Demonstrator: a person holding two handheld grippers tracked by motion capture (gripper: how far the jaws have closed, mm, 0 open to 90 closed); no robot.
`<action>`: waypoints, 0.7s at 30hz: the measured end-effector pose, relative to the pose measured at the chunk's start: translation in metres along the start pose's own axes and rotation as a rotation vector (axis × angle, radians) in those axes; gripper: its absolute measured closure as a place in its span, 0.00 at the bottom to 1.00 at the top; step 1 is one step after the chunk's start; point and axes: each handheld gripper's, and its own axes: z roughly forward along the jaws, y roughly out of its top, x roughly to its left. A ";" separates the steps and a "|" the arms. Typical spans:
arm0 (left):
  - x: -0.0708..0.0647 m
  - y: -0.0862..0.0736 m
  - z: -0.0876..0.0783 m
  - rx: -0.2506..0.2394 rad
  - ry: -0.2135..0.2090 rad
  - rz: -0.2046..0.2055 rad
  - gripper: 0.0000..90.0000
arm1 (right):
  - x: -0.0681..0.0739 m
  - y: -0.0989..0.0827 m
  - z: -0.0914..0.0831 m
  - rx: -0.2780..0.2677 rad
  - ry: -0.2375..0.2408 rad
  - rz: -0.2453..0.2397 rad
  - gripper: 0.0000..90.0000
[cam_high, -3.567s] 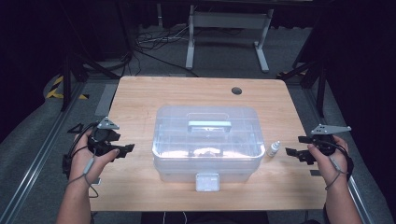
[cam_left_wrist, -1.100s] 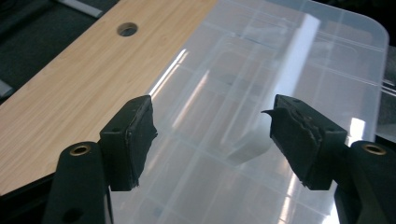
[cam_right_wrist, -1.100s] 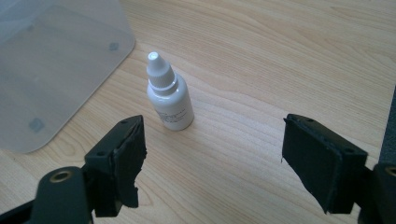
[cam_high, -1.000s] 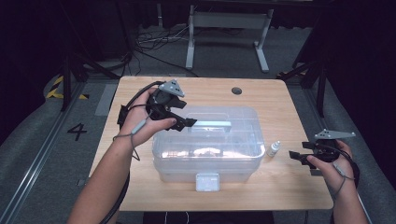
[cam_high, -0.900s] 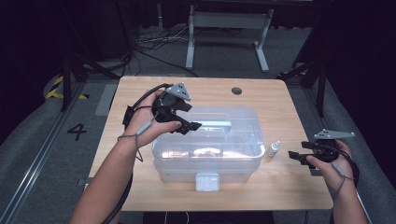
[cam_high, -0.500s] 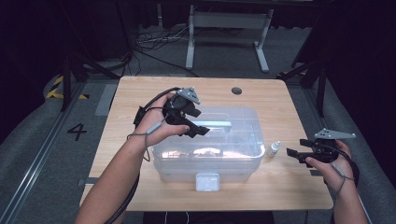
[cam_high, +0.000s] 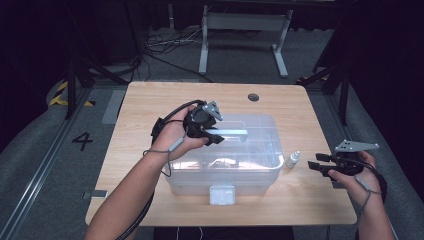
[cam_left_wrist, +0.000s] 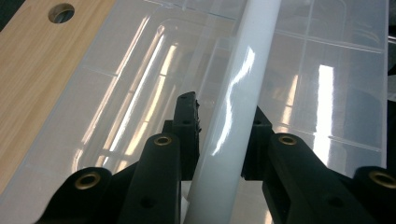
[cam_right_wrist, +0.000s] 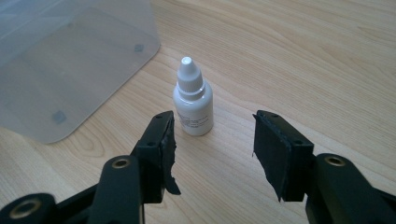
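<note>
A clear plastic storage box (cam_high: 260, 160) with a lid stands mid-table. My left gripper (cam_high: 218, 136) reaches over the lid from the left. Its jaws have just been closing and now clamp the white lid handle (cam_high: 236, 132). In the left gripper view the handle (cam_left_wrist: 233, 107) runs up between both pads of the left gripper (cam_left_wrist: 223, 109). A small white dropper bottle (cam_high: 293, 159) stands right of the box. My right gripper (cam_high: 315, 162) rests low on the table facing it. Its jaws have just been closing but stay apart, with the bottle (cam_right_wrist: 192, 107) just ahead of the right gripper (cam_right_wrist: 215, 119) and untouched.
The box has a white latch (cam_high: 222, 194) on its front wall. A round cable hole (cam_high: 253, 97) lies in the wooden table near the far edge. A metal stand (cam_high: 245, 30) and cables sit on the floor behind the table.
My left hand has travelled right and down over the lid, and its jaws have shut on the handle. The right hand has stayed beside the bottle.
</note>
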 end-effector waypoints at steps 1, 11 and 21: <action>0.000 0.000 0.000 0.001 -0.002 0.006 0.82 | 0.000 0.000 0.000 0.002 0.002 0.009 0.54; 0.001 0.004 -0.003 0.013 -0.012 0.019 0.84 | 0.005 0.004 -0.013 -0.033 -0.024 0.008 0.59; 0.007 0.010 -0.007 0.011 -0.006 0.016 0.83 | 0.017 0.012 -0.024 -0.067 -0.013 -0.027 0.67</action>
